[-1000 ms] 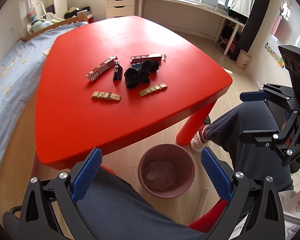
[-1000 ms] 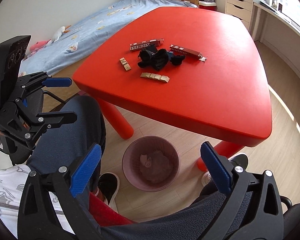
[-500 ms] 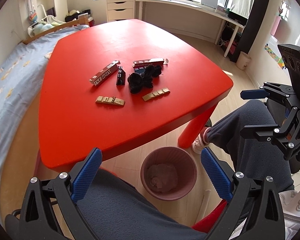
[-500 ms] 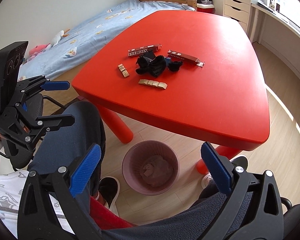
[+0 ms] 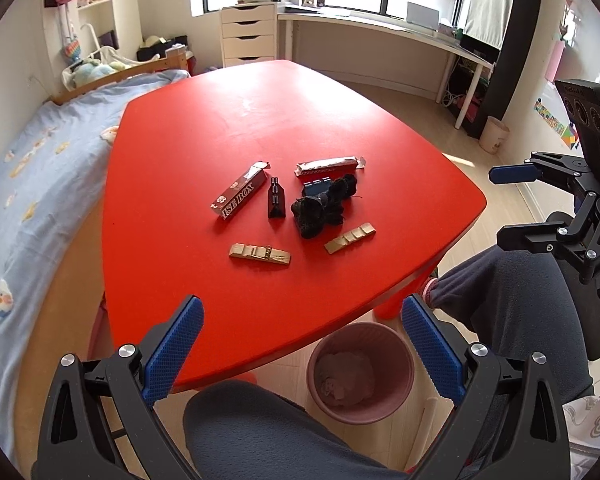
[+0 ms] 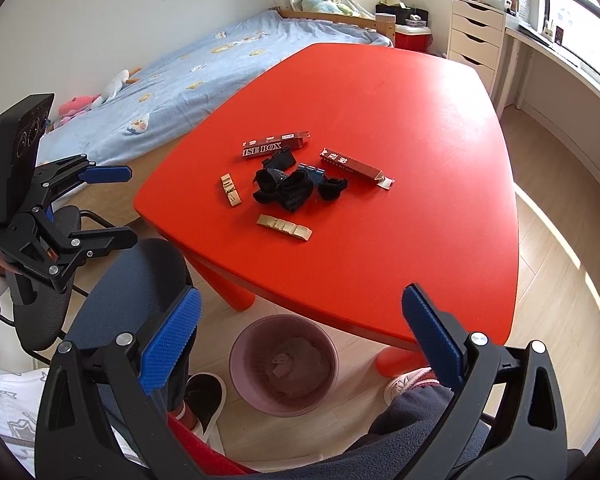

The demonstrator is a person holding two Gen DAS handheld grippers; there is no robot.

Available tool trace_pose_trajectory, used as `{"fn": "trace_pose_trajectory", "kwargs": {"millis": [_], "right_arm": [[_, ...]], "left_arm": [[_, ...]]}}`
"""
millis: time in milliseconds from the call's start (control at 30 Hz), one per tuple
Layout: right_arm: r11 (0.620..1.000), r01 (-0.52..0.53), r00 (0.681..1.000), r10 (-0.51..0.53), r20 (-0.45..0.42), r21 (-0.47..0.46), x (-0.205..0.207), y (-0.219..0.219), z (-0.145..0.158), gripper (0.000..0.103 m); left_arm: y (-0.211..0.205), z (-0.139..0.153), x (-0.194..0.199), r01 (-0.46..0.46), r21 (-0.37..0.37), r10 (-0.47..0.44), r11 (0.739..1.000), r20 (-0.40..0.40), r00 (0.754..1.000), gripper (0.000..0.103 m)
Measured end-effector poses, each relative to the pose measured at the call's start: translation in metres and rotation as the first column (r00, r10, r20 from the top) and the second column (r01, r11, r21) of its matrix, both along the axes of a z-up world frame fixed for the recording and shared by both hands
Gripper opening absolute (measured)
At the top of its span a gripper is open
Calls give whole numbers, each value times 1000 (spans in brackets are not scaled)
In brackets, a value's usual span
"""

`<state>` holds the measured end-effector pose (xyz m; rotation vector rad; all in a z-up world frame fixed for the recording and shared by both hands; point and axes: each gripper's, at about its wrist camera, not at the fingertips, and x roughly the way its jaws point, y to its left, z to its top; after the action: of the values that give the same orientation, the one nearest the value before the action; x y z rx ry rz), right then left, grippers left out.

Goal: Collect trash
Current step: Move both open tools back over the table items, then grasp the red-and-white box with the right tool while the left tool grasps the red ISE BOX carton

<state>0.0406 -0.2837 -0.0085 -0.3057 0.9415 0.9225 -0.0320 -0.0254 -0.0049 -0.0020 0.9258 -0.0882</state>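
- The left claw (image 5: 300,344) is wide open and holds nothing; its blue pads (image 5: 174,346) hang above the near edge of the red surface (image 5: 228,120) and touch nothing.
- The right claw (image 6: 300,336) is also wide open and empty, above the front edge of the surface, with the bin (image 6: 284,364) between its fingers in that view.
- The trash lies in one loose group near the middle of the surface, well apart from both claws.
- A dark box (image 5: 240,196) with white letters lies on the left of the group, and a second box (image 5: 328,166) lies behind, with one end flap open.
- Between them there is a small black clip (image 5: 276,200), and a black crumpled cloth (image 5: 322,210) lies just beside it.
- A blue piece (image 5: 315,187) shows partly from under the cloth.
- Two tan strips lie nearest to the person: one (image 5: 260,254) on the left, the other (image 5: 350,237) on the right of the cloth.
- The pink bin stands on the floor below the near edge of the surface, between the person's knees (image 5: 260,432), with some crumpled material inside.
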Motion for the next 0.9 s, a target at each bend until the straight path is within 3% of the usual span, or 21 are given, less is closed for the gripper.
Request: {"fn": "trace_pose_trajectory", "kwargs": {"millis": [400, 900], "right_arm": [[993, -105, 992, 108, 68, -44, 68, 38, 19, 99], [943, -264, 957, 283, 68, -204, 132, 98, -22, 97]], "left_arm": [[34, 13, 56, 72, 45, -72, 996, 3, 997, 95], [66, -20, 133, 172, 59, -164, 983, -119, 979, 95]]}}
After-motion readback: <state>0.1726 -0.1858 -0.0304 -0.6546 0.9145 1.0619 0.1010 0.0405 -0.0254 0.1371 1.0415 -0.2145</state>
